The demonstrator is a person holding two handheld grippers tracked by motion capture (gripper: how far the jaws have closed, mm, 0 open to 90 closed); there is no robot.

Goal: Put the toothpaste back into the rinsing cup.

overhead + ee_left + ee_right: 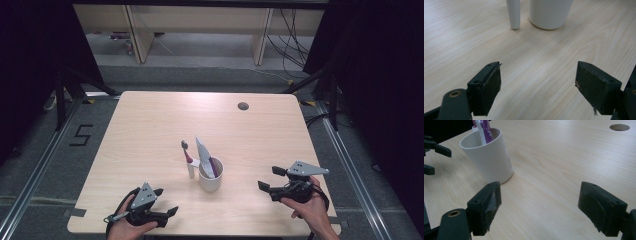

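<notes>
Both grippers sat with jaws spread wide and empty near the wooden table's (150, 120) front edge — the left gripper (167, 201) and the right gripper (266, 178) flanking a white cup (210, 178) holding a purple-and-white tube (206, 152), a toothbrush (187, 157) leaning just beside it.

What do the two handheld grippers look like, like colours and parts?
Both the left gripper and the right gripper are black, each with two blocky jaws and a grey three-cornered plate on top. The jaw faces carry dark, worn pads. A black cable loops by each hand. No sleeves show on the forearms.
</notes>
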